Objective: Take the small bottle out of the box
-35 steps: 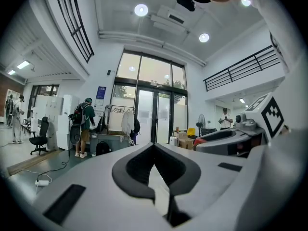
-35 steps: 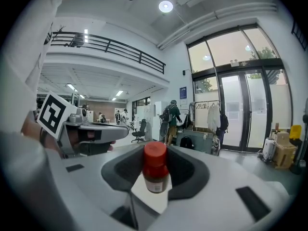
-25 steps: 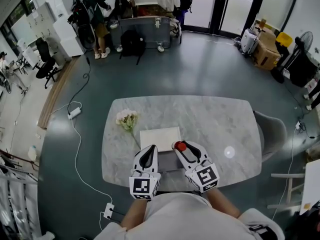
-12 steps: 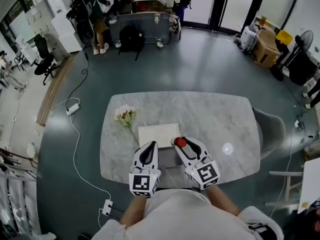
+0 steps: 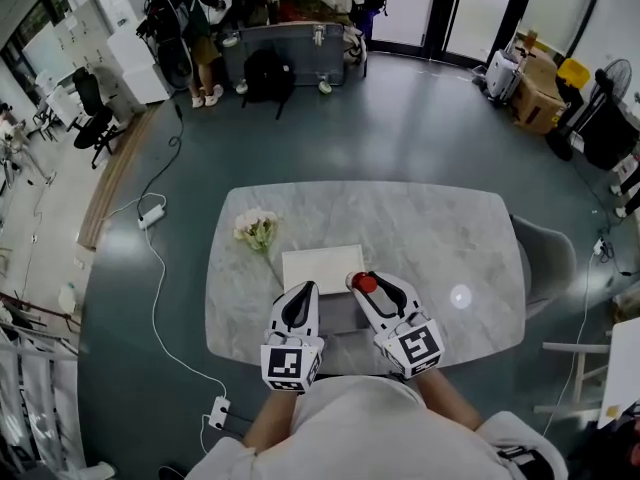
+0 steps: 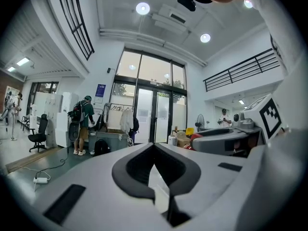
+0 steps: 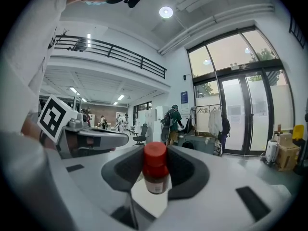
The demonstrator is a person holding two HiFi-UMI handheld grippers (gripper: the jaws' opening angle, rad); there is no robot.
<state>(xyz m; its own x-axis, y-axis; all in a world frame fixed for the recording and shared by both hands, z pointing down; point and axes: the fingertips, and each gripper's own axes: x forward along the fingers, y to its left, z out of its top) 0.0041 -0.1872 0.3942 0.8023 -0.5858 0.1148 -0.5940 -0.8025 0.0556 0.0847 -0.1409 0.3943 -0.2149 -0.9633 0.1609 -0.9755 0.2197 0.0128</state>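
Note:
A small bottle point(image 5: 364, 283) with a red cap sits upright between the jaws of my right gripper point(image 5: 366, 287), which is shut on it. In the right gripper view the bottle point(image 7: 155, 174) stands in the dark notch of the jaws, its cap on top. The box point(image 5: 322, 267) lies on the marble table point(image 5: 440, 238) just beyond both grippers, with a white flat panel at the far side and a grey part nearer me. My left gripper point(image 5: 299, 301) hovers beside the right one, jaws together and holding nothing. The left gripper point(image 6: 157, 179) looks over the white panel.
A small bunch of pale flowers point(image 5: 257, 230) lies left of the box. A grey chair point(image 5: 548, 260) stands at the table's right end. Cables and a power strip point(image 5: 150, 217) lie on the floor at left. A person point(image 5: 190, 23) stands by a counter far off.
The head view has shifted slightly. Both grippers and the bottle keep their places over the table's near edge.

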